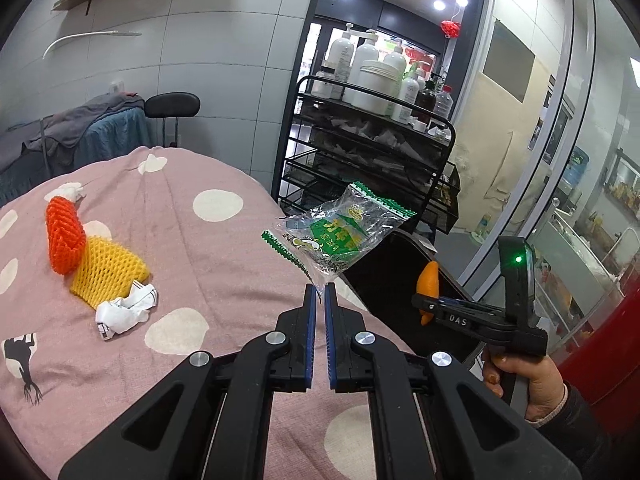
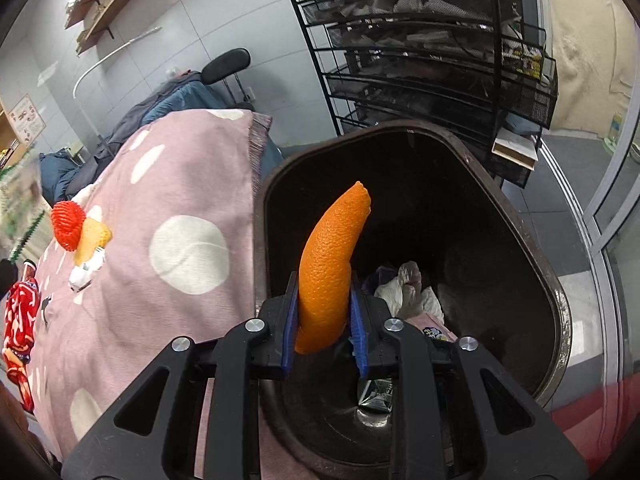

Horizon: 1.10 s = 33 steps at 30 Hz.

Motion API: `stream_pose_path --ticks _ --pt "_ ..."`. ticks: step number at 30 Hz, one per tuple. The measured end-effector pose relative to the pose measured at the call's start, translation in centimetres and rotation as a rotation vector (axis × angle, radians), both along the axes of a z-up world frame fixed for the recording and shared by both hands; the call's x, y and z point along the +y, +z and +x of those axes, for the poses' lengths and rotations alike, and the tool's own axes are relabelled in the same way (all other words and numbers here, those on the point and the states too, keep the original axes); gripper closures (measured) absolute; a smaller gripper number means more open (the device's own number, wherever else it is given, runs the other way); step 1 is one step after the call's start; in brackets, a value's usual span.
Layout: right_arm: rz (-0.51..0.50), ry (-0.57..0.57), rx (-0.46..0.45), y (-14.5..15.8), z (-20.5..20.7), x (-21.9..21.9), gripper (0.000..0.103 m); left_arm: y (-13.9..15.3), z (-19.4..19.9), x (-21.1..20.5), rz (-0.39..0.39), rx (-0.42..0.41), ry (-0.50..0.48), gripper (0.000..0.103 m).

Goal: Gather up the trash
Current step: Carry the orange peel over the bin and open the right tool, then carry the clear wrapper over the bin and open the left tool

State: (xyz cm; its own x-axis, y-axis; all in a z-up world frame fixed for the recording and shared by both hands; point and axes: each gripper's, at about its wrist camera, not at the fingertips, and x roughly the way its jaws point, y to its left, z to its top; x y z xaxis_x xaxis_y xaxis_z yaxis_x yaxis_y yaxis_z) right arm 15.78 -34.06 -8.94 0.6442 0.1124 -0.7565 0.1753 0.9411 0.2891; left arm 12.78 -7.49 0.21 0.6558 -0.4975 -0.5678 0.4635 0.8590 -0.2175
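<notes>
My left gripper [image 1: 319, 290] is shut on a corner of a clear plastic wrapper with green print [image 1: 340, 232], held above the bed's right edge. My right gripper [image 2: 323, 280] is shut on a curved orange peel [image 2: 330, 264] and holds it over the open dark trash bin [image 2: 552, 280], which has crumpled paper inside. The right gripper and peel [image 1: 427, 280] also show in the left wrist view. On the pink dotted blanket [image 1: 180, 248] lie an orange foam net [image 1: 64, 236], a yellow foam net [image 1: 110, 272] and a crumpled white paper [image 1: 126, 312].
A black wire cart [image 1: 368, 152] with bottles stands behind the bin. A red patterned wrapper [image 2: 20, 320] lies at the bed's left side in the right wrist view. A black stool [image 1: 172, 106] and a covered bed stand by the grey wall. Glass partitions are at right.
</notes>
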Motion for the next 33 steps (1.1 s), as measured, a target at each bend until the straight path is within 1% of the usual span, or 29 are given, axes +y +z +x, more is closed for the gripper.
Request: stream_pose_path --ticks 2,3,4,11,18,24,28,33 --pt "0.006 -0.008 0.004 -0.3 0.0 -0.1 0.059 0.0 0.1 -0.5 0.002 -0.001 -0.010 0.098" --pt "0.009 -0.016 0.002 -0.4 -0.1 -0.2 0.043 0.0 0.1 -0.8 0.004 -0.002 -0.015 0.098" --pt "0.017 -0.023 -0.007 -0.3 -0.3 -0.2 0.039 -0.1 0.1 -1.0 0.006 -0.002 -0.020 0.098" --pt "0.024 -0.025 -0.027 0.2 -1.7 0.3 0.039 -0.5 0.2 -2.5 0.015 0.007 -0.053 0.098" --pt "0.004 -0.032 -0.061 1.3 -3.4 0.7 0.038 -0.9 0.5 -4.0 0.022 0.020 -0.092 0.098" --pt "0.003 -0.036 -0.074 1.7 -5.0 1.1 0.037 -1.4 1.4 -5.9 0.025 0.040 -0.126 0.098" --pt "0.001 -0.043 -0.076 1.9 -5.7 1.1 0.037 -1.9 2.1 -7.3 0.019 0.071 -0.161 0.098" --pt "0.003 -0.062 -0.080 2.0 -6.6 0.7 0.037 -2.8 3.0 -9.2 0.042 0.103 -0.204 0.098"
